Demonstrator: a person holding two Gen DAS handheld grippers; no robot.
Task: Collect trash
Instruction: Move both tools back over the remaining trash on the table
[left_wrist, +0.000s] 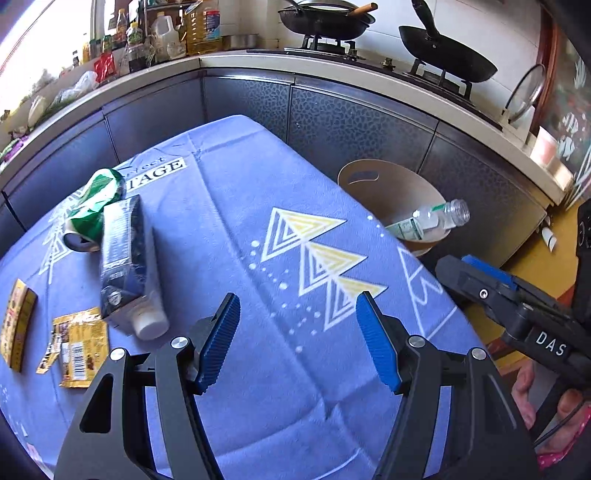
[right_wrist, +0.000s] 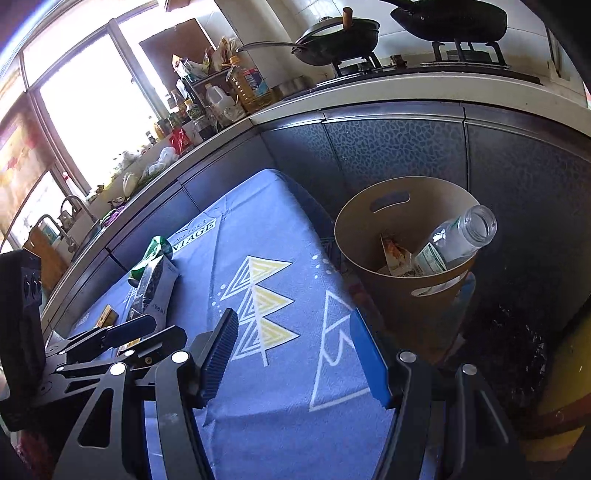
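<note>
- Kitchen: blue patterned cloth (left_wrist: 229, 206) covers the tabletop, dark cabinets and a gas hob with pans behind it.
- Left claw (left_wrist: 297, 339): jaws spread fairly wide, nothing between the pads, hanging over bare cloth near the tabletop's near edge.
- Right claw (right_wrist: 291, 356): same, jaws apart and empty, over the cloth on the bin side.
- Trash left of the left claw: dark carton (left_wrist: 123, 258) with a white cap (left_wrist: 149, 325) lies on its side, cap end nearest the claw.
- Crushed green can (left_wrist: 94, 210) sits against the carton's far end, touching it.
- Torn yellow wrapper (left_wrist: 79, 349) lies flat just beside the cap; small yellow box (left_wrist: 16, 328) is further left near the edge.
- Bin (right_wrist: 373, 236): tan, cut-out handles, on the floor off the tabletop's right edge. It holds a clear plastic bottle (right_wrist: 460, 236) leaning on the rim, neck poking above it, plus a crumpled orange wrapper (right_wrist: 393, 254). Plenty of room left.
- Risk: carton looks wide and slick; a grip near the cap end may let it pivot and slip.
- Risk: pulling the carton can drag or roll the can, since they touch; it could go off the far edge.
- Risk: flat wrapper gives the pads little to bite; likely pinches cloth too and shifts everything.
- Risk: a drop onto the leaning bottle may bounce out or tip it over the rim.
- Risk: both claws are close together; crossing paths could knock them.
</note>
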